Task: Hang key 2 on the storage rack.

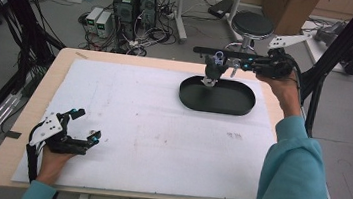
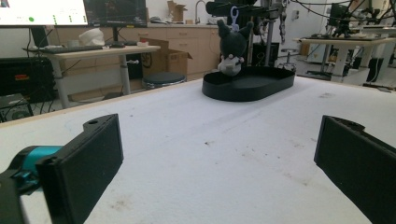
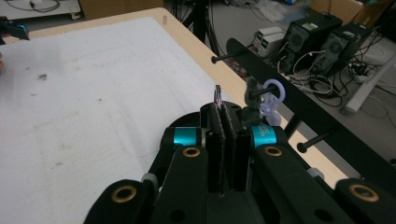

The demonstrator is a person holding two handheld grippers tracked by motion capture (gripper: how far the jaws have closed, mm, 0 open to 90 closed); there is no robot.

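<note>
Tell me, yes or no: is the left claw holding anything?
No. In the left gripper view the left claw stands wide open over bare white mat, nothing between its jaws.

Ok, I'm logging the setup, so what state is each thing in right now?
plush keychain: hanging by its lilac loop on a rack peg, over the tray.
black tray: lying flat, nothing in it.
left gripper: open, nothing between its jaws.
right gripper: shut, beside the peg.

One black oval tray [image 1: 217, 101], one dark plush keychain toy [image 2: 232, 46], one peg rack [image 3: 299, 109], two grippers.
</note>
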